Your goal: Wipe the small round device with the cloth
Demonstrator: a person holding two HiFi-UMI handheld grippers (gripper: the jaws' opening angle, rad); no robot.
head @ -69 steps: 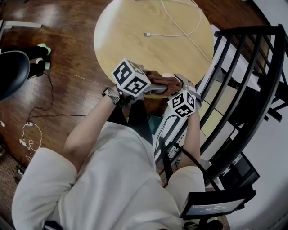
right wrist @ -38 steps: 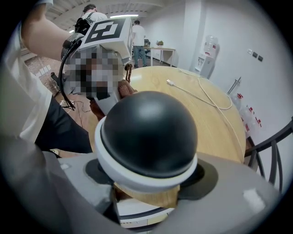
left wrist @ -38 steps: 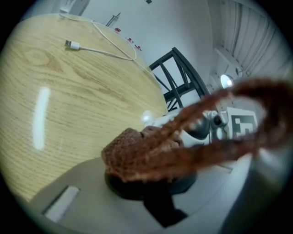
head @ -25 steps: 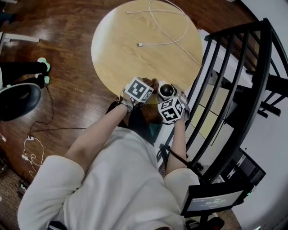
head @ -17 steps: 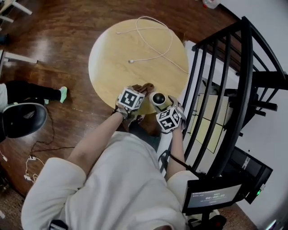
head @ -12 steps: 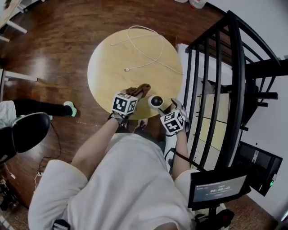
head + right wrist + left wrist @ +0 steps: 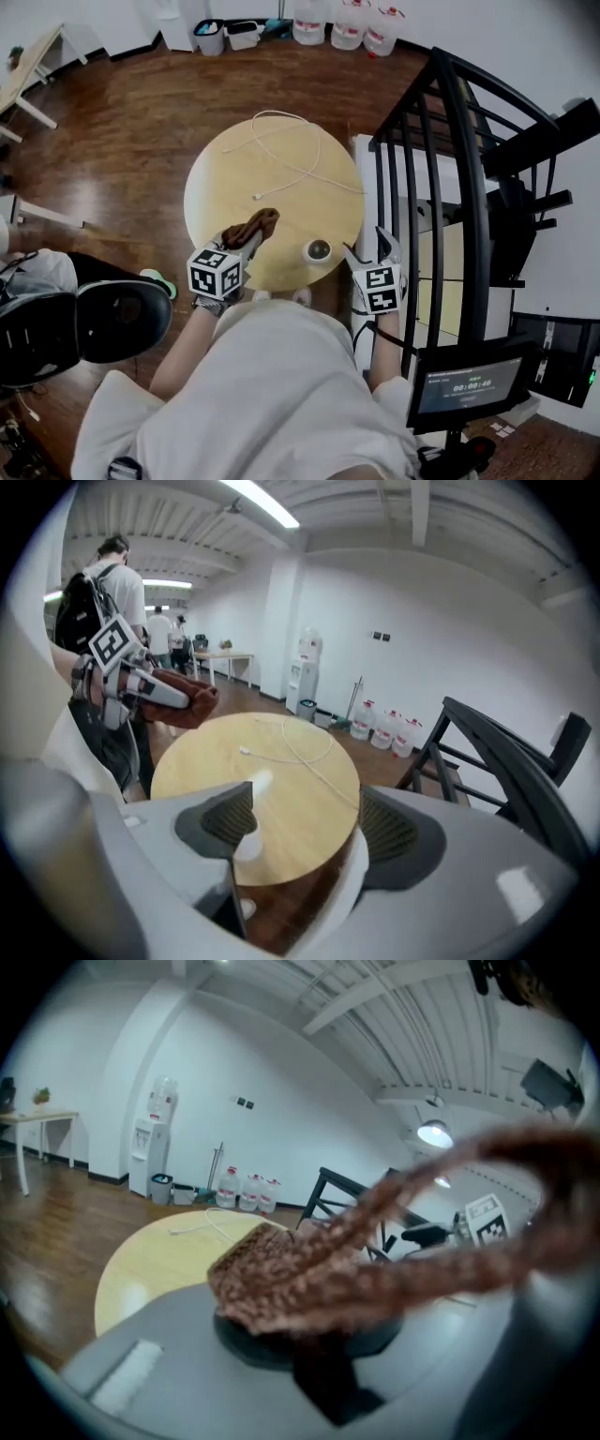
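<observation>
Brown cloth (image 7: 257, 226) was clamped in the left gripper (image 7: 246, 242), over the near-left edge of the round wooden table (image 7: 220, 183) | small round device (image 7: 318, 250) stood at the table's near edge, apart from the cloth | right gripper (image 7: 373, 253) hung just off the near-right edge, jaws spread, nothing between them.

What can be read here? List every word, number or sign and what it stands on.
Screen on the stand: a line of timer-like digits, too small to read surely.
Marker cubes: black-and-white square codes, no letters.
Water bottles: labels too small to read.
</observation>
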